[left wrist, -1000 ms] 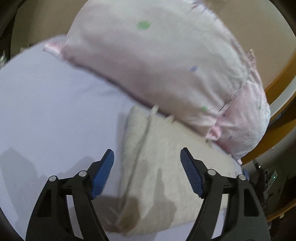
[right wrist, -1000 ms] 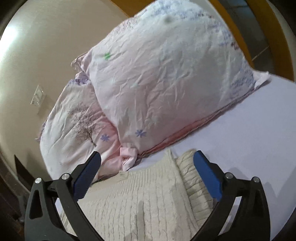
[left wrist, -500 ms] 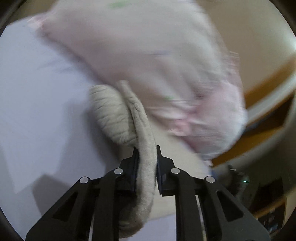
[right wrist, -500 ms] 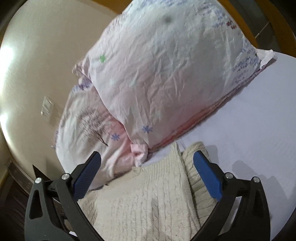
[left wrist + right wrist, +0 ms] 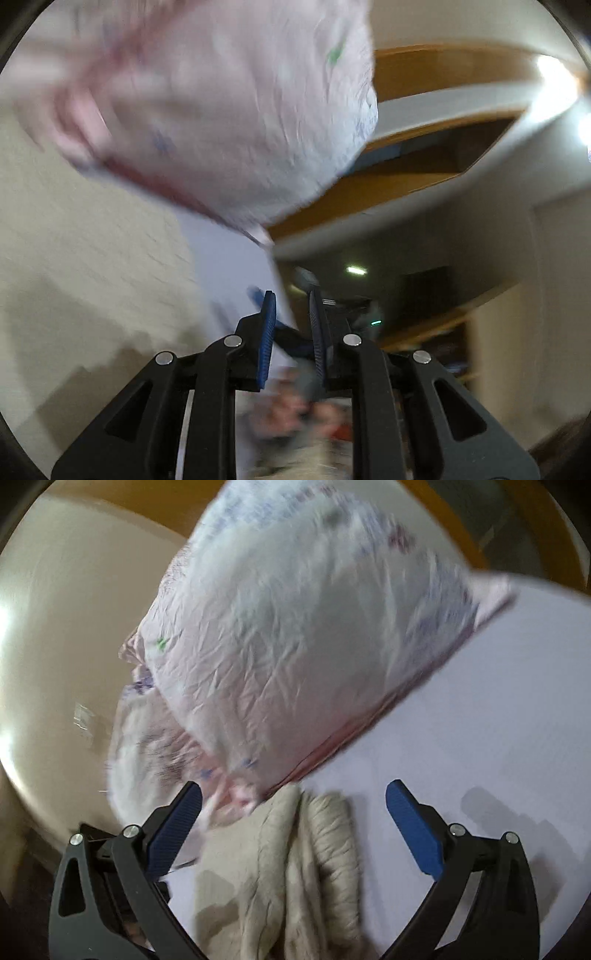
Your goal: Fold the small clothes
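Note:
A cream knitted garment [image 5: 295,867] lies bunched on the pale lilac bed sheet [image 5: 480,720], between and below the fingers of my right gripper [image 5: 293,805], which is wide open and empty above it. In the blurred left wrist view the same cream knit [image 5: 85,266] fills the left side. My left gripper [image 5: 291,317] is there with its jaws a narrow gap apart and nothing between them; it points past the bed's edge.
A large pink-white flowered pillow [image 5: 295,635] lies right behind the garment, with a second pillow [image 5: 147,746] to its left. The pillow [image 5: 221,110] also shows in the left wrist view, with the wooden bed frame [image 5: 406,177] and a dim room beyond.
My left gripper was shut on a fold of the cream knit; it has let go, swung right and now points off the bed. The garment now lies bunched under my right gripper.

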